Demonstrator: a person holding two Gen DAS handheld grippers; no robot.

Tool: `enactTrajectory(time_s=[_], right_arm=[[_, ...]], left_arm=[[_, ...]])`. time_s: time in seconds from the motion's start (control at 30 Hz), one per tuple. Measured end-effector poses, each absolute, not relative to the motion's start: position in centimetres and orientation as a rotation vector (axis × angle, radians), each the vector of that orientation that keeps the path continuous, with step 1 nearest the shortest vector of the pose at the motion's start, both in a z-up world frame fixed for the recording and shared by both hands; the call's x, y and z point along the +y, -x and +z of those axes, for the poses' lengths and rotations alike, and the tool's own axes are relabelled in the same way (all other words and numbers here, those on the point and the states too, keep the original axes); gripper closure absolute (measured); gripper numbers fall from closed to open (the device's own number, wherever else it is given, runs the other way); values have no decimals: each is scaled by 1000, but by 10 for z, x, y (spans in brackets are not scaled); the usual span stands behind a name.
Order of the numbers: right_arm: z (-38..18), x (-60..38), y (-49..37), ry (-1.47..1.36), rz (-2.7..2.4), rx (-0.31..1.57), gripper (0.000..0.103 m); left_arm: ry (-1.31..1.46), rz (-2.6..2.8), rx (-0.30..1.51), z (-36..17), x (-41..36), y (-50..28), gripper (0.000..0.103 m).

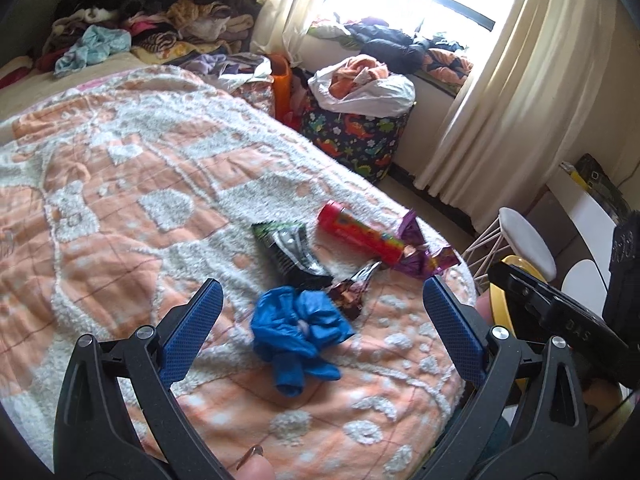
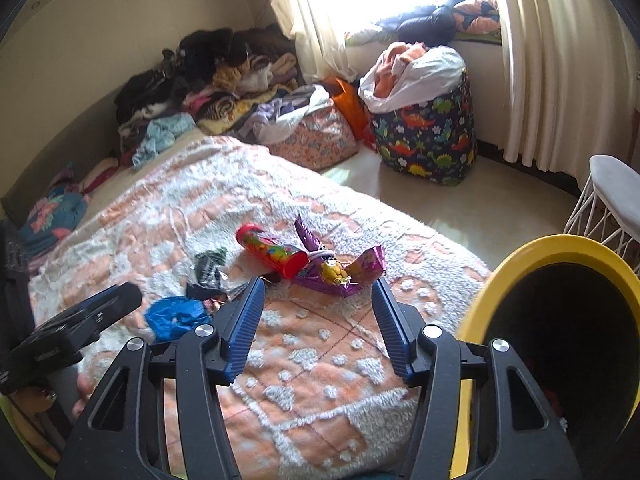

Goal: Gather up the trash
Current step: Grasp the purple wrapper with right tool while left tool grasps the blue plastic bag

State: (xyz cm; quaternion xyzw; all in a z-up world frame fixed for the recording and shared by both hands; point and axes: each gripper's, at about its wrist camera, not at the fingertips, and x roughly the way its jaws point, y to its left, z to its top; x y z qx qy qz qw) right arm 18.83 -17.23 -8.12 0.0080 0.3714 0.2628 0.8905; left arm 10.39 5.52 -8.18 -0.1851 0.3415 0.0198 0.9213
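Left gripper [image 1: 320, 308], jaws wide and empty, frames a blue glove [image 1: 298, 336] at centre; right gripper [image 2: 318, 308], half-open and empty, faces a purple wrapper [image 2: 340, 276].

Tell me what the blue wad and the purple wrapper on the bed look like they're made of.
Blue wad: likely thin plastic film or a glove, glossy and crumpled into soft folds. Purple wrapper: probably metallised foil plastic, shiny with sharp creases and printed pictures.
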Motion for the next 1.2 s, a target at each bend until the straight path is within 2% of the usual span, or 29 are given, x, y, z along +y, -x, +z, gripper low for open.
enactTrajectory(time_s=[0.27, 0.33, 0.5, 0.6, 0.67, 0.77, 1.0, 1.2], right_arm=[[-111, -146, -217, 37, 513, 858, 54], [-116, -143, -223, 42, 506, 876, 56], [-126, -138, -239, 38, 494, 906, 59], [-133, -136, -248, 27, 498, 929, 67], [-136, -136, -252, 7, 506, 949, 77], [-139, -138, -249, -8, 524, 955, 80], [-132, -154, -224, -79, 575, 951, 82], [-123, -161, -196, -79, 600, 916, 82]], left_arm=[[451, 14, 800, -113, 64, -108, 12], [464, 8, 821, -119, 64, -109, 17], [491, -10, 846, -129, 66, -111, 21], [499, -12, 851, -132, 67, -111, 27], [503, -15, 856, -134, 67, -112, 30], [503, -17, 858, -135, 67, -112, 34], [521, -17, 870, -138, 67, -113, 53], [529, -9, 872, -138, 69, -112, 80]])
